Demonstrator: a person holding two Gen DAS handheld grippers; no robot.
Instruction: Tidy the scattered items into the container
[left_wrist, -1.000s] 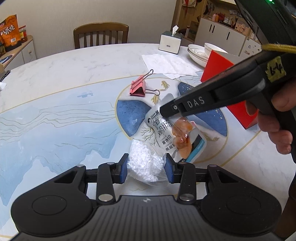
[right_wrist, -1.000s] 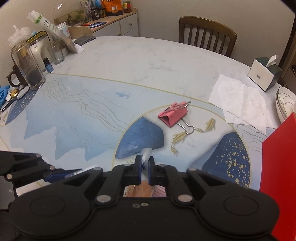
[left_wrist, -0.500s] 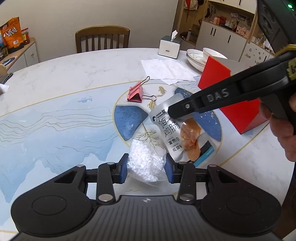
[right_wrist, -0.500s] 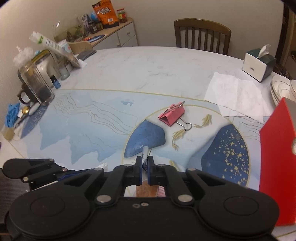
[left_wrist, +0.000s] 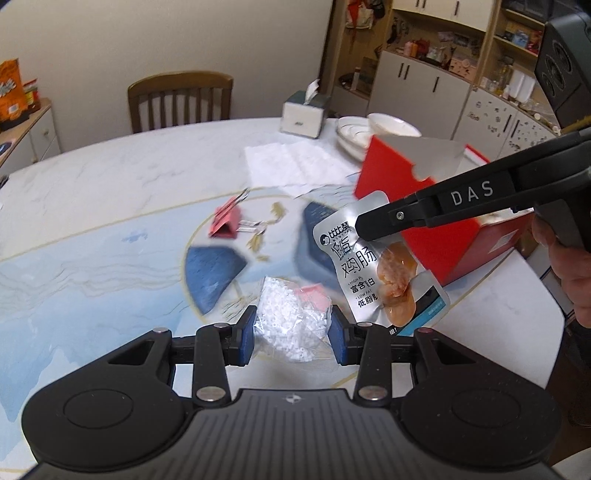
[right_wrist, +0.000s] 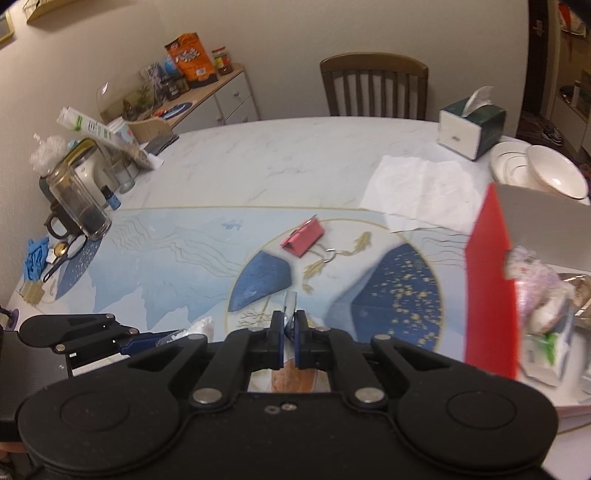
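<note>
**Both pickups clear the table, heading for the red box**

The right gripper is clenched on the top edge of a silver foil snack pouch with a printed sausage picture. Across the last second the pouch has come up off the marble and now hangs free in the left wrist view, at about 3 o'clock from centre and just in front of the red open-topped cardboard box, where earlier it lay flat on the blue motif. The left gripper grips a clear plastic bag of small white beads between its blue pads; that bag has also lifted, with a pink tag now showing through it. Both hands have risen and drifted toward the box, which fills more of each view than before, so the carry seems to be under way, with the drop yet to come.

One scattered item is left: a pink metal binder clip, lying at 12 o'clock from the right gripper, well apart from the box. Inside the box, at 3 o'clock in the right wrist view, several packets already lie.

The surface is a round white marble table with blue and gold inlay. A sheet of white paper towel, a green tissue box and stacked white bowls sit toward 1 o'clock; a glass jar and clutter stand at 9 o'clock. A wooden chair stands beyond, against a plain wall.
</note>
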